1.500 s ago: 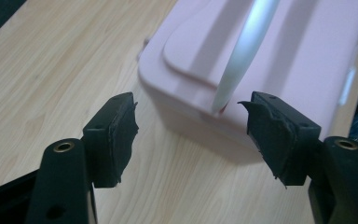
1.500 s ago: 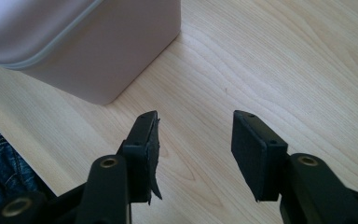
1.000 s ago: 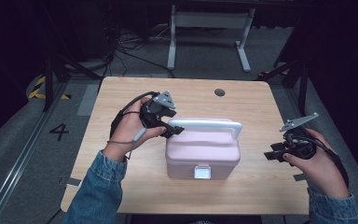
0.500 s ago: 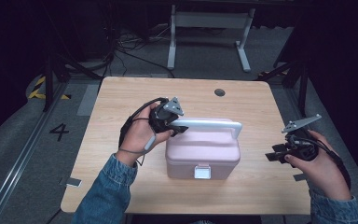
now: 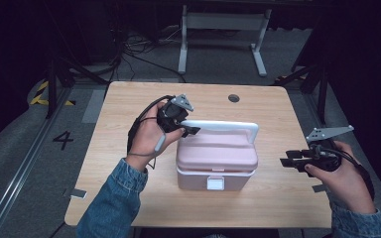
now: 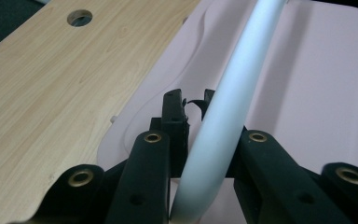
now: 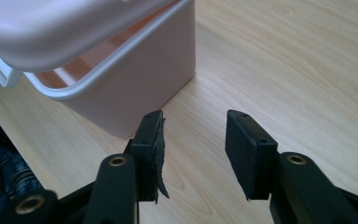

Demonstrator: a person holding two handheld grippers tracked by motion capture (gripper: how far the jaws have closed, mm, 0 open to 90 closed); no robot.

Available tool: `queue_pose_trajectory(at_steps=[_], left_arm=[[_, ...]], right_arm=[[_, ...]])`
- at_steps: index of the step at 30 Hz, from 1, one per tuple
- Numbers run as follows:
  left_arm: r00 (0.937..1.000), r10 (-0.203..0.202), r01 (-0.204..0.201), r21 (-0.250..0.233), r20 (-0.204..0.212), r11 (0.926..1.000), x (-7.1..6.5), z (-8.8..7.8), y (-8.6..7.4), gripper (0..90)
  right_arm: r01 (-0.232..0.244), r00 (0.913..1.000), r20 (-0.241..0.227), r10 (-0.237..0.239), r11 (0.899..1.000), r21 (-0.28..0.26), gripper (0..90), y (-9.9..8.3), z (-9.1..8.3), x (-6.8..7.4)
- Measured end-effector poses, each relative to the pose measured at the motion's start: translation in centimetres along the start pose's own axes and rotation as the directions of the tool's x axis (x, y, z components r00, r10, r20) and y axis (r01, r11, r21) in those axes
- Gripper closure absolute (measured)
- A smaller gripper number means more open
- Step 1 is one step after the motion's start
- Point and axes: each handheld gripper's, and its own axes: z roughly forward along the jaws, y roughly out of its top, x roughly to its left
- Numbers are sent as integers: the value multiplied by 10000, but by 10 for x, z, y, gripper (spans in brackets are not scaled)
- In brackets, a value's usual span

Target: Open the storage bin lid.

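At the left of the box (image 5: pixel 217 161), the person's left hand (image 5: pixel 146 136) comes in over the table (image 5: pixel 114 163) with a denim sleeve (image 5: pixel 111 203) behind it. It holds the left gripper (image 5: pixel 191 130), which has a grey plate (image 5: pixel 182 102) on top and a black cable (image 5: pixel 141 119) looping by the wrist. The gripper sits at the left end of the box's white handle (image 5: pixel 221 126). In the left gripper view the handle (image 6: pixel 228 102) passes up between the two black jaws, which stand close on both sides of it, so the gripper is holding the handle. The pink lid (image 6: pixel 307 84) lies under and beside the bar there, and a round hole (image 6: pixel 79 18) in the table shows far behind the box.

The box stands near the middle of the table, closer to the front edge. Its lid (image 5: pixel 217 151) is pink, with a white latch (image 5: pixel 215 183) at the front. In the right gripper view the lid (image 7: pixel 65 28) appears lifted a little from the base (image 7: pixel 140 88), with a gap along the rim, though from above this is hard to confirm.

To the right of the box, well apart from it, the right hand (image 5: pixel 345 176) holds the right gripper (image 5: pixel 286 162) just over the table's right edge, pointing towards the box. Its jaws stand wide apart with nothing between them, as the right gripper view (image 7: pixel 193 149) shows, above bare wood.
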Motion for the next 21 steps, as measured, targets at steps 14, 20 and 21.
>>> queue_pose_trajectory(at_steps=[14,20,21], left_arm=[[9964,-825,827,-125,173,9965,15,-3,8,792],[9920,-1230,1239,-311,271,9918,23,-3,12,792],[9913,-1286,1294,-305,283,9911,24,-3,13,792]], right_arm=[[9,9960,-888,-135,9901,-1402,664,3,2,11],[369,9907,-1228,-582,9848,-1695,763,10,5,22],[434,9893,-1297,-661,9843,-1710,777,11,7,24]])
